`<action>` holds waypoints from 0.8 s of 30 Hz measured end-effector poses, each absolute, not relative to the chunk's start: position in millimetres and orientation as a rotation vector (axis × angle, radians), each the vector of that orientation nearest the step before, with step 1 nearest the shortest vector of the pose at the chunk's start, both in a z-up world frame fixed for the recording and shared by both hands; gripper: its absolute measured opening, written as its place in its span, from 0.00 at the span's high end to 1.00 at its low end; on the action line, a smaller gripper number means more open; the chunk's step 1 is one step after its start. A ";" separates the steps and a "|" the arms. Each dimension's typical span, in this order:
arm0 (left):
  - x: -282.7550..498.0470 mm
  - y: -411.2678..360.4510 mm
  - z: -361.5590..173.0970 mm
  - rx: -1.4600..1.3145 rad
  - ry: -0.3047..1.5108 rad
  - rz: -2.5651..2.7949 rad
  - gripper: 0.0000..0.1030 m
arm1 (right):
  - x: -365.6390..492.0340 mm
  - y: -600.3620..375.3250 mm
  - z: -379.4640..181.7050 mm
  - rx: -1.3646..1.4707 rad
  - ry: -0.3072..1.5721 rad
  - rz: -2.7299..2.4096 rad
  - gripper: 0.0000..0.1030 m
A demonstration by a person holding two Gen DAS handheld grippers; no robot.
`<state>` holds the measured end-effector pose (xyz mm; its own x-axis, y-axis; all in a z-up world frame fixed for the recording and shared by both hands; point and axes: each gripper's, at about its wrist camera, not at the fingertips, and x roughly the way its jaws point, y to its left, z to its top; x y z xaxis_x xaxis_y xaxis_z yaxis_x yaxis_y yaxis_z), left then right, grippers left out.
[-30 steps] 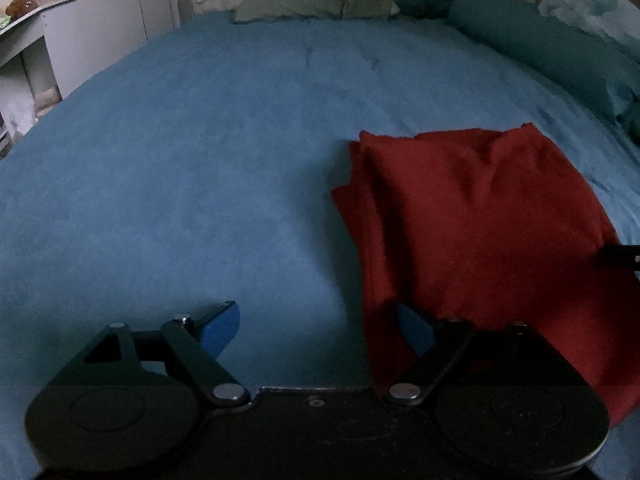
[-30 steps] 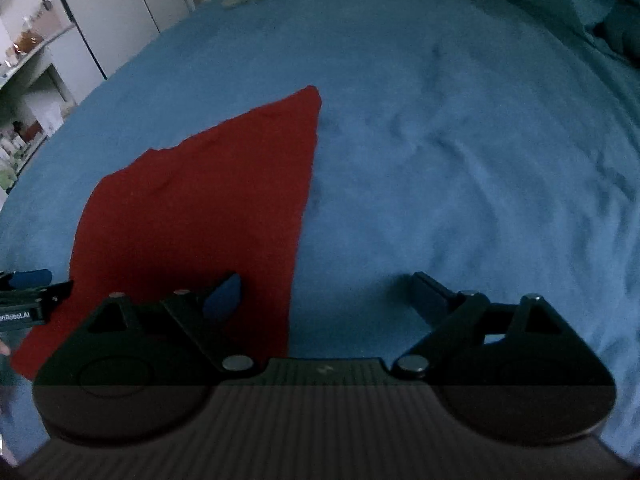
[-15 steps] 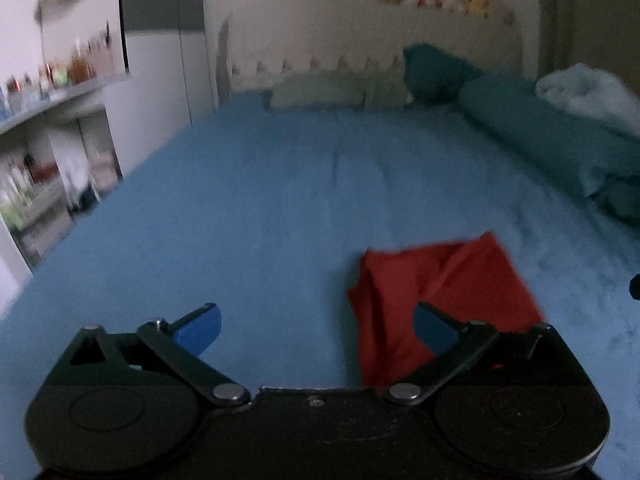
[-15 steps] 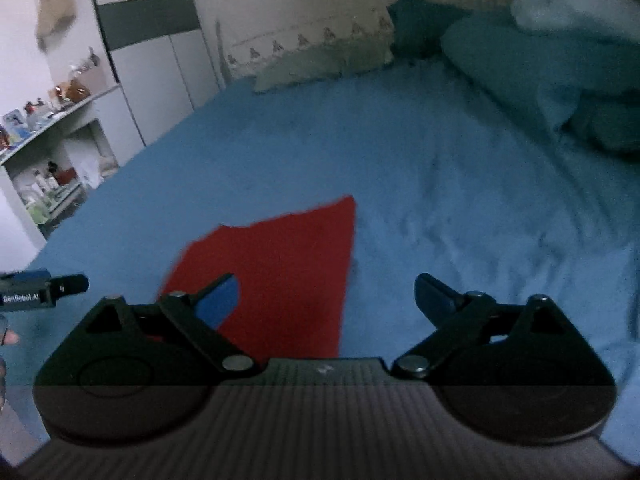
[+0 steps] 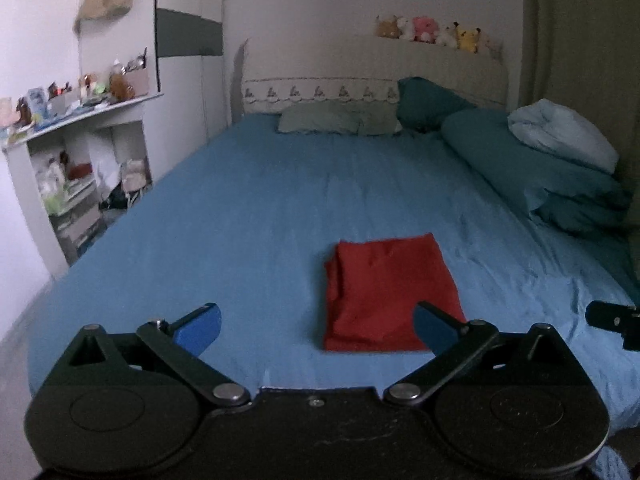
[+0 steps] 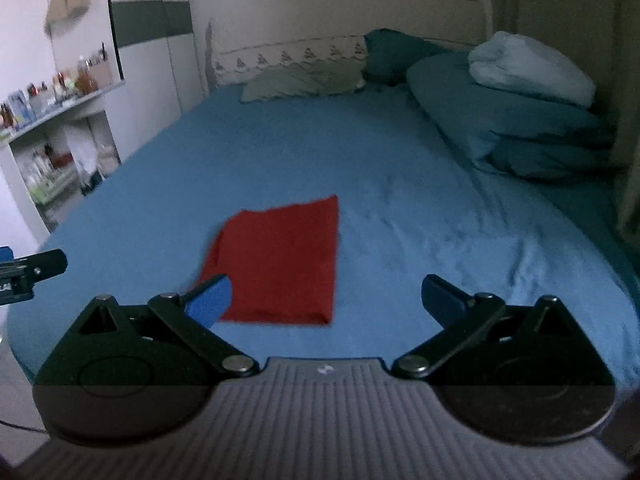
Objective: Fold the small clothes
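You've got a plain red garment (image 5: 388,292) on a solid blue bed sheet (image 5: 248,208). Teal pillows (image 5: 520,160), one pale blue bundle (image 5: 560,136). Each hand-held gripper is black with blue fingertips (image 5: 200,326).

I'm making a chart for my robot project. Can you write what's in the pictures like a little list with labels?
place: bed with a blue sheet
clothing: red cloth, folded into a neat rectangle, lying flat on the sheet
left gripper: open, holding nothing, apart from the cloth
right gripper: open, holding nothing, apart from the cloth
far end of bed: pillows and a row of stuffed toys above the headboard
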<state>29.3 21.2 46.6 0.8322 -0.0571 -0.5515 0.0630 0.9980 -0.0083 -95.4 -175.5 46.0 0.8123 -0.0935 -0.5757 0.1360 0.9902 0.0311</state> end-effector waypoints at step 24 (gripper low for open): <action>-14.4 1.6 13.8 0.136 0.582 -0.077 0.00 | -136.7 -158.0 1.4 0.044 0.704 -0.212 0.00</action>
<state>-14.4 1.6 13.8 0.8327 -0.0339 -0.5527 0.1109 0.9881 0.1064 -136.7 -158.0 1.4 0.7414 -0.1789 -0.6468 0.2083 0.9776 -0.0316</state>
